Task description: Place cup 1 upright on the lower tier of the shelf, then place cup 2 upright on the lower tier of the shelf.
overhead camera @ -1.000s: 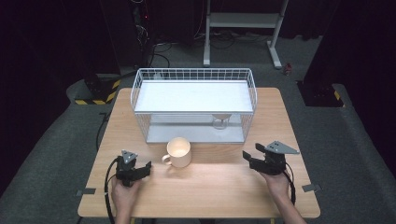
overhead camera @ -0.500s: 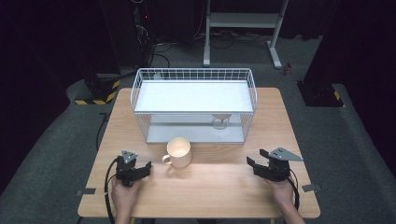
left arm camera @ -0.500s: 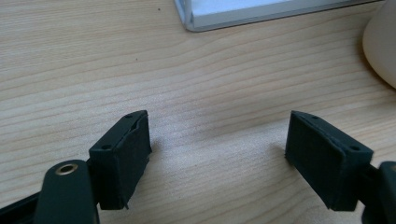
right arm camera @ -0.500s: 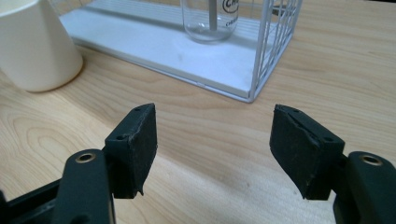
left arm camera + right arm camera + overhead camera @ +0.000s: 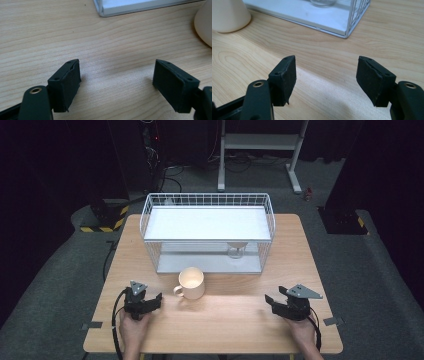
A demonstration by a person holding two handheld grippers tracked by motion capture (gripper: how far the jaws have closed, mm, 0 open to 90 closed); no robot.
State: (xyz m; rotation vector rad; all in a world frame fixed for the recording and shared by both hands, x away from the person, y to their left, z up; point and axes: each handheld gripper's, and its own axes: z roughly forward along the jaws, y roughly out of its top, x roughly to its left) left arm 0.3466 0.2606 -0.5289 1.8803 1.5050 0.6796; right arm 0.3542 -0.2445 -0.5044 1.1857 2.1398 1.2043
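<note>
Resting on bare wood, left hand-held gripper [image 5: 155,301] and right hand-held gripper [image 5: 272,301] jaws apart, plain unlabelled mug [image 5: 192,283] between.

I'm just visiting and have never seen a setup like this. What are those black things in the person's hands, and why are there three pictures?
A person sits at a wooden table and holds a hand tool in each hand: a gripper with two black jaws. The left gripper and the right gripper rest near the table's front edge. The wide picture comes from a camera fixed above. The other two come from small cameras riding on each gripper, looking along its jaws. On the table stand a cream mug and, behind it, a white wire rack with a shelf; a small glass sits under that shelf. Both grippers are open and hold nothing: only bare wood shows between the jaws.
</note>
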